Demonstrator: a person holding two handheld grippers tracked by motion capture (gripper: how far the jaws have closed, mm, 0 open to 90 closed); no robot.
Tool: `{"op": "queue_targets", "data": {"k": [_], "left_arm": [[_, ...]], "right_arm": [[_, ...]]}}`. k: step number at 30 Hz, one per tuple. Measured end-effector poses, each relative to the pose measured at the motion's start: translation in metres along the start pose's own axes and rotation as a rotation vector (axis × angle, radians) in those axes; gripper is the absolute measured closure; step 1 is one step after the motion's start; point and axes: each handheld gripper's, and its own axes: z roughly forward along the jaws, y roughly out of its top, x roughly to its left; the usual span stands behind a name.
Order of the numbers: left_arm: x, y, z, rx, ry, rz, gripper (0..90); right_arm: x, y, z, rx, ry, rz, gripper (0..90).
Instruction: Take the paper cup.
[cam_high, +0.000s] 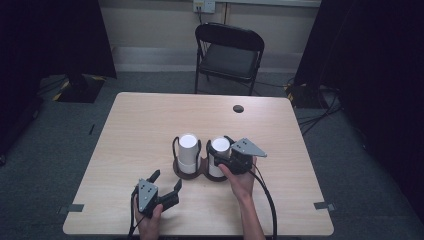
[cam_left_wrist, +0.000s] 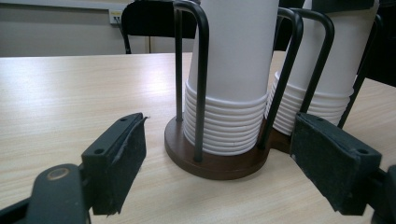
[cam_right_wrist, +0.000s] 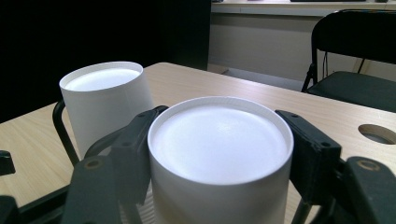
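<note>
Left hand-held gripper (cam_high: 166, 181): jaws wide, holding nothing, low over the desk (cam_high: 135, 125).
Left cup stack (cam_left_wrist: 236, 70): just ahead of it, in a wire holder (cam_left_wrist: 212, 161).
Right hand-held gripper (cam_high: 227, 154): jaws flanking the right cup stack (cam_right_wrist: 219, 154) near its top, pads against its sides.

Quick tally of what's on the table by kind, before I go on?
White cup stacks: 2 (left, right)
Brown holder with black wire loops: 1
Grippers: 2 (left gripper, right gripper)
Total: 5
</note>
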Motion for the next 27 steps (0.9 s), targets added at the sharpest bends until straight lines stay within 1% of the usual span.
{"op": "queue_targets", "data": {"k": [4, 7, 10, 12, 17, 19, 21, 22, 23, 25, 27], "left_arm": [[0.000, 0.000, 0.000, 0.000, 0.001, -0.002, 18.5], [0.000, 0.000, 0.000, 0.001, 0.002, -0.002, 18.5], [0.000, 0.000, 0.000, -0.001, 0.014, -0.009, 21.7], [0.000, 0.000, 0.001, 0.000, 0.017, -0.009, 21.8], [-0.001, 0.000, 0.000, 0.002, 0.014, 0.002, 21.8], [-0.001, 0.000, 0.000, -0.003, 0.021, 0.000, 21.9], [-0.002, 0.000, 0.000, -0.003, 0.019, 0.003, 22.6], [-0.002, 0.000, 0.000, -0.001, 0.025, 0.008, 22.6], [-0.002, 0.000, 0.000, 0.000, 0.025, 0.011, 22.5], [-0.002, 0.000, 0.000, -0.004, 0.038, 0.008, 21.5], [-0.002, 0.000, 0.000, -0.007, 0.032, 0.008, 21.1]], "right_arm": [[0.001, 0.000, 0.000, -0.001, 0.000, -0.002, 33.6], [0.000, 0.001, -0.001, -0.012, 0.003, 0.000, 33.6], [0.000, 0.002, -0.001, -0.019, 0.006, 0.005, 33.6], [0.000, 0.002, -0.001, -0.019, 0.006, 0.008, 33.6], [-0.001, 0.003, -0.002, -0.023, 0.006, 0.012, 33.6], [-0.001, 0.003, -0.002, -0.026, 0.005, 0.013, 33.6], [-0.001, 0.005, -0.003, -0.028, 0.007, 0.018, 33.6], [-0.002, 0.006, -0.003, -0.032, 0.009, 0.020, 33.5], [-0.002, 0.007, -0.003, -0.027, 0.012, 0.014, 33.6], [-0.001, 0.009, -0.003, -0.023, 0.010, 0.009, 33.5], [-0.001, 0.012, -0.004, -0.028, 0.011, 0.011, 33.5]]}}
